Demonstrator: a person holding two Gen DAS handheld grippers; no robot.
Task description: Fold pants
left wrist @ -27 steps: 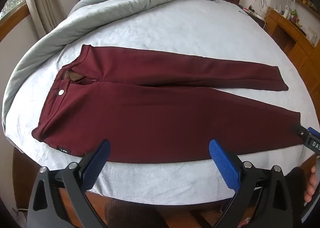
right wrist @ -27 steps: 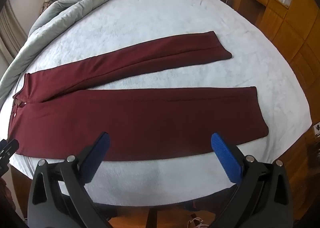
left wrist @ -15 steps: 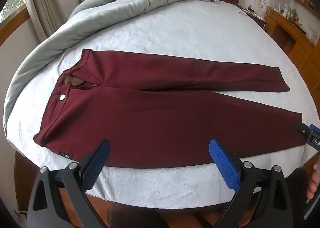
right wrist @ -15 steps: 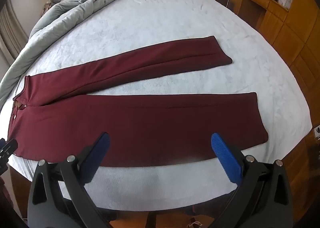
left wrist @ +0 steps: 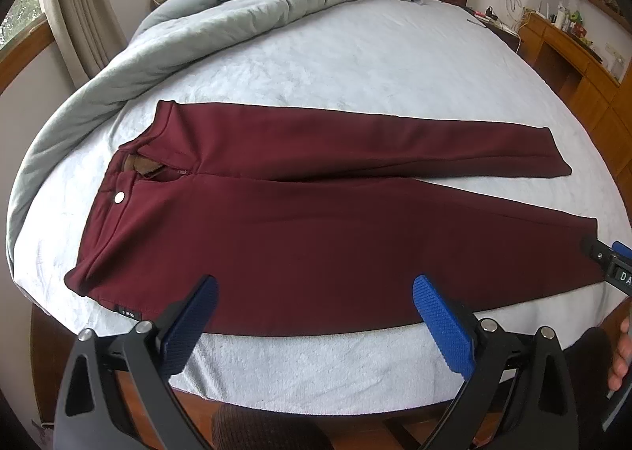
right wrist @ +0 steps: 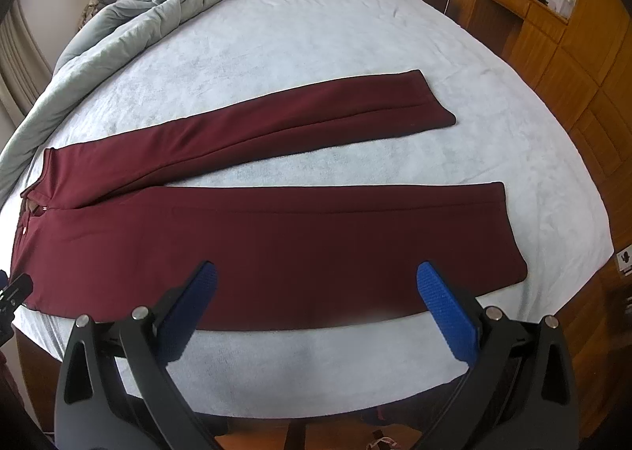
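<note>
Lying flat on the bed [left wrist: 355,66], the pants [left wrist: 316,236] are spreading unfolded; both hand-held grippers, left [left wrist: 314,325] and right [right wrist: 316,315], are hovering released.

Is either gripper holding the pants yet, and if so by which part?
Neither. The left gripper and right gripper both hang open over the near edge of the pants, which lie flat on the bed.

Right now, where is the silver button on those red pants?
The silver button sits on the waistband of the pants, at the left of the left wrist view, near the grey duvet.
</note>
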